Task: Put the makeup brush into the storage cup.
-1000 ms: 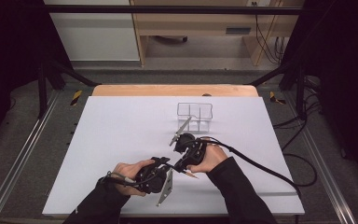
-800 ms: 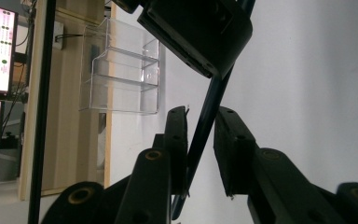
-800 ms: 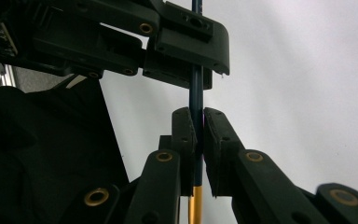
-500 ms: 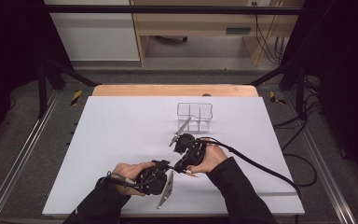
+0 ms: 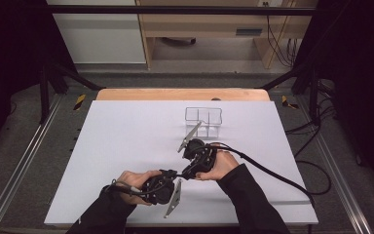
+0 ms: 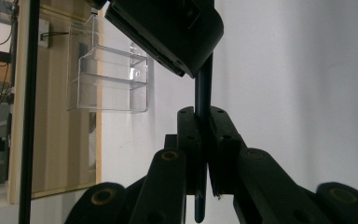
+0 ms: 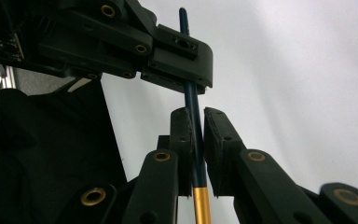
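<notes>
1. Overhead, in the high view, the left gripper (image 5: 168, 181) and right gripper (image 5: 195, 155) meet near the table's (image 5: 126, 136) front edge, well short of the clear organiser (image 5: 203, 120). A thin pen (image 5: 179, 174) bridges them; it is too small there to tell more.
2. Along the left gripper (image 6: 204, 135) view, its jaws are closed on the pen (image 6: 203, 88), which runs up between them into the right gripper's body, with the organiser (image 6: 107, 74) far off to the left.
3. Along the right gripper (image 7: 196, 135) view, its jaws clamp the pen's (image 7: 192, 100) dark part just above a gold section; the left gripper grips the same shaft higher up.
4. Judging by this, both grip one pen, likely pulling it apart or handing it over. Next, one side should pull straight along the shaft, or let go cleanly.
</notes>
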`<state>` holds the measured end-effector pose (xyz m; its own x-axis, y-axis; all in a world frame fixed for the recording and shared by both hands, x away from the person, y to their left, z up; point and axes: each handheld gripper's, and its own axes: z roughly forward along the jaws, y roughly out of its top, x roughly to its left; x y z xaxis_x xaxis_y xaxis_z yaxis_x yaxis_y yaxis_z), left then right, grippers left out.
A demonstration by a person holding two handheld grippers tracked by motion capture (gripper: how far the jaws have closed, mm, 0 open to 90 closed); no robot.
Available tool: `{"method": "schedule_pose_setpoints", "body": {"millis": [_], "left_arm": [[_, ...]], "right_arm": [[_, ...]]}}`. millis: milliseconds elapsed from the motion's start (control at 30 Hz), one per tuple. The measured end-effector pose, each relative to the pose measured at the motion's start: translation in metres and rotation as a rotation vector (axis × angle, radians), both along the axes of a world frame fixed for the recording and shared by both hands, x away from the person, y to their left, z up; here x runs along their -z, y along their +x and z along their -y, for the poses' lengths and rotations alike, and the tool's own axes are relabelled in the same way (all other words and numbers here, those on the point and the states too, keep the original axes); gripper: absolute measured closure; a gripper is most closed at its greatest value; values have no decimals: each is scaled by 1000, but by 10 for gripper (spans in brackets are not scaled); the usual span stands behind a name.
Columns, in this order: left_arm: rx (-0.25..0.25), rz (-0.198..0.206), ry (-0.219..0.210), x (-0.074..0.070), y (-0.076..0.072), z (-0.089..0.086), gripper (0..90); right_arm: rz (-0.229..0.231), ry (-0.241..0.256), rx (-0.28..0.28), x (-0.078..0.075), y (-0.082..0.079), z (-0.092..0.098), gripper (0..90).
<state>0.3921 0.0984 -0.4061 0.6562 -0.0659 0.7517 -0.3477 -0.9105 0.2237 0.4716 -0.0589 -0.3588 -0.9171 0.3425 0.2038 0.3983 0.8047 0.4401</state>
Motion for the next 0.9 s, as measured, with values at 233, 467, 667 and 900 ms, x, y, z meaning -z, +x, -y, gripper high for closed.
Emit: {"method": "schedule_pose_setpoints", "body": {"millis": [233,467,667,900], "left_arm": [[-37,-19,-16,0,2,-7,836],[-86,-36,-60,-1,6,-18,836],[-143,-80,-112,2,9,-24,836],[-197,-119,-164,6,10,-30,836]], "right_arm": [[103,73,32,-11,1,10,740],[229,179,136,-26,2,29,607],[304,239,204,-33,1,46,518],[352,302,269,-34,-2,64,410]]}}
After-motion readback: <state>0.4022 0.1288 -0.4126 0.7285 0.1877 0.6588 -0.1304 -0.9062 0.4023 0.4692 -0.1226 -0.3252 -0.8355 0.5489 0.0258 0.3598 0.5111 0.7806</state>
